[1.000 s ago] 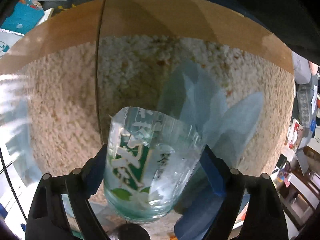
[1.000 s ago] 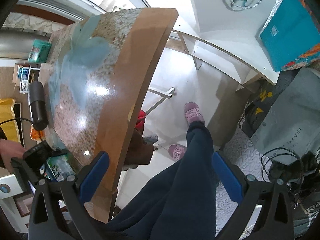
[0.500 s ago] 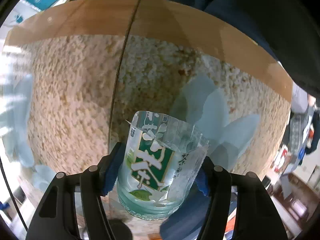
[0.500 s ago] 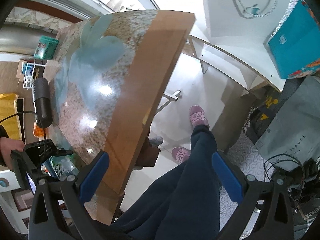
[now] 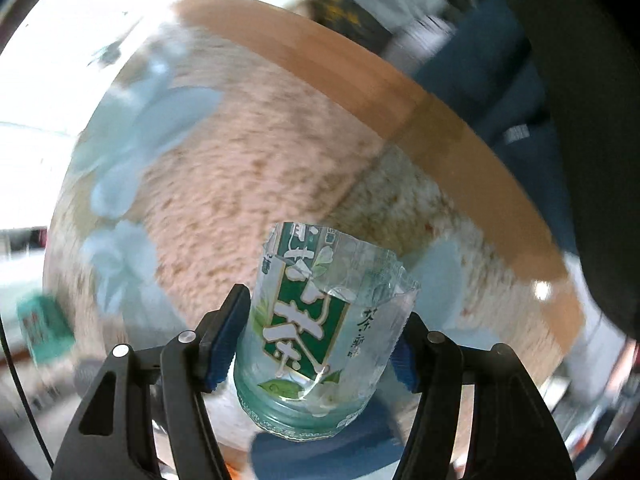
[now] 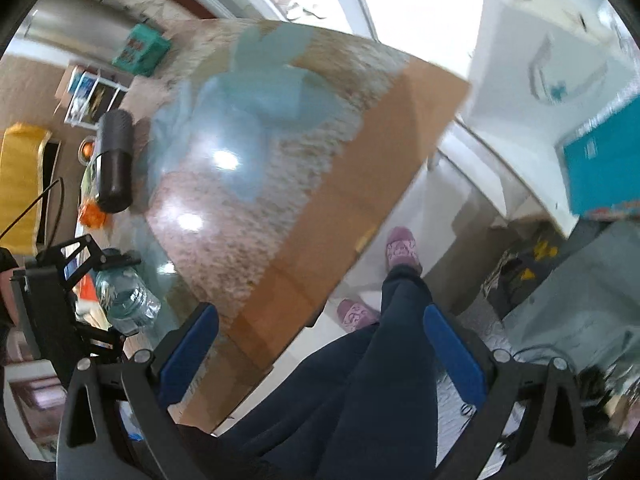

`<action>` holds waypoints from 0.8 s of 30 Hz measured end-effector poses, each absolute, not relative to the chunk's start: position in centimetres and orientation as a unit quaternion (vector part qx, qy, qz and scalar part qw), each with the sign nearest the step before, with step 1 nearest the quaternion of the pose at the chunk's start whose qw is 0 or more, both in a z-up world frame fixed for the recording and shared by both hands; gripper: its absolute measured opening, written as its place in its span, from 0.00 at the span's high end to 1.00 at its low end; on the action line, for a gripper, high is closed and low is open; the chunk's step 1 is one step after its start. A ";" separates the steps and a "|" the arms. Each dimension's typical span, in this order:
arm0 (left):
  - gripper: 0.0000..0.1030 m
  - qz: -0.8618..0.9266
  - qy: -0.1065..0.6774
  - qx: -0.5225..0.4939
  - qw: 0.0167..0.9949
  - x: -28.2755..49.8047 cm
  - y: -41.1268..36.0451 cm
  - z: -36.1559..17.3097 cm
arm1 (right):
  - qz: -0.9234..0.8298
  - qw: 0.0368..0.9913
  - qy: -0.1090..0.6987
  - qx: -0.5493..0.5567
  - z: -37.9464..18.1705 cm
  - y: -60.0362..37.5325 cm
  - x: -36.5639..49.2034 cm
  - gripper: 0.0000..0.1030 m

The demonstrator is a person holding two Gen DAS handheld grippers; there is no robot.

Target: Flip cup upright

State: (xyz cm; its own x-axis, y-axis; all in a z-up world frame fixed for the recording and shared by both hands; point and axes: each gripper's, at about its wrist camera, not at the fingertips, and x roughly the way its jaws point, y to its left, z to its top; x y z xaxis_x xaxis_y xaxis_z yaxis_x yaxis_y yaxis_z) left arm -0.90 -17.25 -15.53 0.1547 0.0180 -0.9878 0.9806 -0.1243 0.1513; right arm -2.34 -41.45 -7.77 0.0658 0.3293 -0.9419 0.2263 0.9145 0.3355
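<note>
The left gripper [image 5: 316, 344] has its jaws clamped on the cup [image 5: 320, 320] across its sides, holding it off the bench [image 5: 248, 184] so it can be turned. The right gripper [image 6: 320, 344] hangs wide open, holding nothing, beyond the bench edge.
</note>
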 end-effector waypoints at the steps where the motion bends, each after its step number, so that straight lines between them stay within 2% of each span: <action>1: 0.34 -0.474 0.438 0.562 0.518 -0.7 -17.1 -15.0 | 0.042 0.705 0.680 0.197 -7.2 -41.1 -2.1 0.00; 5: 0.34 -0.428 0.442 0.497 0.612 -0.5 -15.8 -13.0 | 0.066 0.718 0.672 0.168 -5.6 -39.8 -1.1 0.00; 11: 0.34 -0.337 0.460 0.339 0.748 -1.4 -14.1 -10.3 | 0.114 0.719 0.673 0.132 -4.9 -37.5 0.8 0.00; 18: 0.34 -0.202 0.406 0.215 0.865 -2.5 -12.7 -6.4 | 0.190 0.711 0.674 0.063 -4.3 -33.6 3.6 0.00; 24: 0.34 -0.053 0.371 0.077 0.924 -2.2 -11.6 -6.2 | 0.255 0.702 0.664 0.002 -4.1 -31.2 6.3 0.00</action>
